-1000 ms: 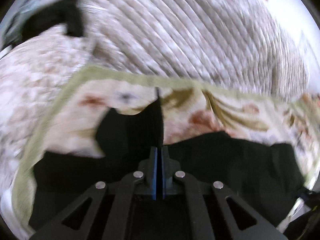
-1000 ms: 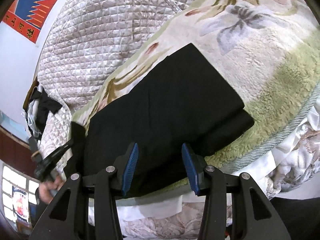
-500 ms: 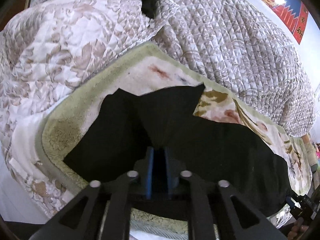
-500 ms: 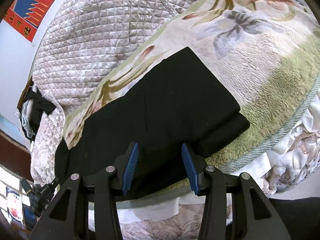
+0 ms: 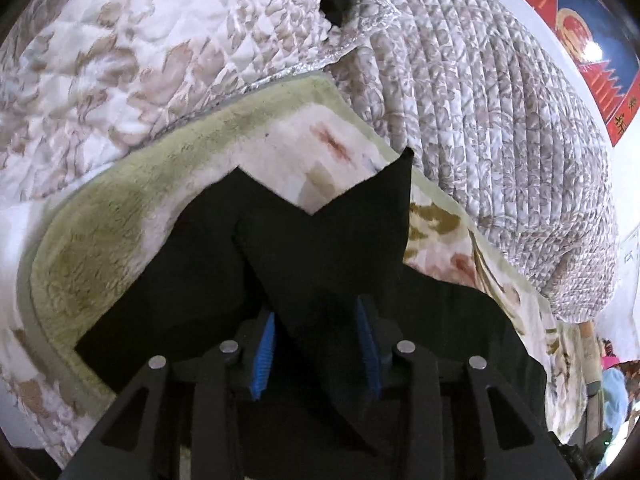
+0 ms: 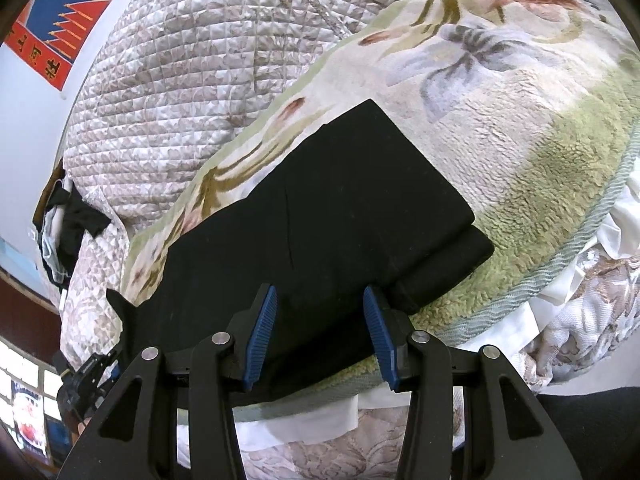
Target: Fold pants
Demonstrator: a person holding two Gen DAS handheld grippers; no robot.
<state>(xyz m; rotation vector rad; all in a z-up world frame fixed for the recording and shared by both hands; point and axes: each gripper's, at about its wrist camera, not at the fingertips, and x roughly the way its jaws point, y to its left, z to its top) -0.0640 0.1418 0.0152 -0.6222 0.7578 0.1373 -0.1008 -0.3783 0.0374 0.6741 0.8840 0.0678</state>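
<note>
Black pants (image 6: pixel 340 208) lie folded lengthwise on a floral blanket (image 6: pixel 540 160). My right gripper (image 6: pixel 320 332) hovers open over their near edge with nothing between its blue pads. In the left wrist view, the other end of the pants (image 5: pixel 192 280) spreads over the blanket's green corner (image 5: pixel 100 248). My left gripper (image 5: pixel 318 344) has its jaws opening. A raised flap of black cloth (image 5: pixel 372 216) stands between the pads, which no longer press on it. The right wrist view shows the left gripper (image 6: pixel 86 378) small at the lower left, below a peak of cloth.
A quilted bedspread (image 6: pixel 180 80) bulges behind the blanket, also in the left view as the bedspread (image 5: pixel 500 120). Dark clothes (image 6: pixel 76 216) are piled at the far end. A red and blue poster (image 6: pixel 60 20) hangs on the wall. The bed edge drops off just below my right gripper.
My left gripper was shut on a thin fold of the pants; its pads have since spread apart. It has rolled and moved toward the blanket's corner. The right gripper has stayed still.
</note>
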